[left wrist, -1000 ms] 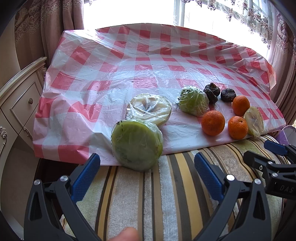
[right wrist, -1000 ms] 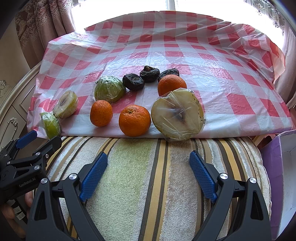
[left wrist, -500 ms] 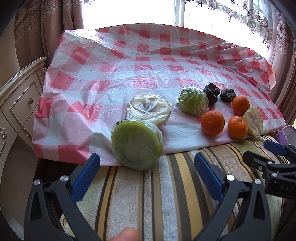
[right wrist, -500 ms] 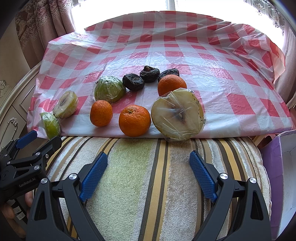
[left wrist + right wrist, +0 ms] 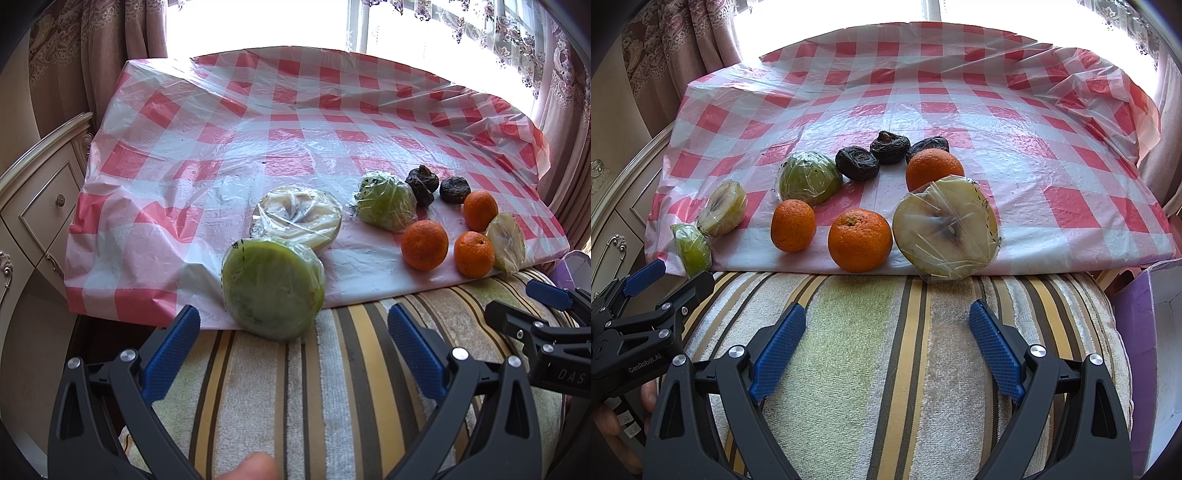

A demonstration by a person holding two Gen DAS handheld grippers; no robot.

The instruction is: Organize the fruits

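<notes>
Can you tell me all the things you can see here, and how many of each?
oranges: 3, orange, right part of the cloth
apple halves: 4, green and pale, wrapped in film, along the cloth's near edge
dark fruits: 3, black and wrinkled, behind the oranges
cloth: 1, red and white checks, plastic
towel: 1, striped, in front of the cloth
cabinet: 1, cream, left
box: 1, purple, right
curtains: patterned, by the window
left gripper: fingers open, empty
right gripper: fingers open, empty
</notes>
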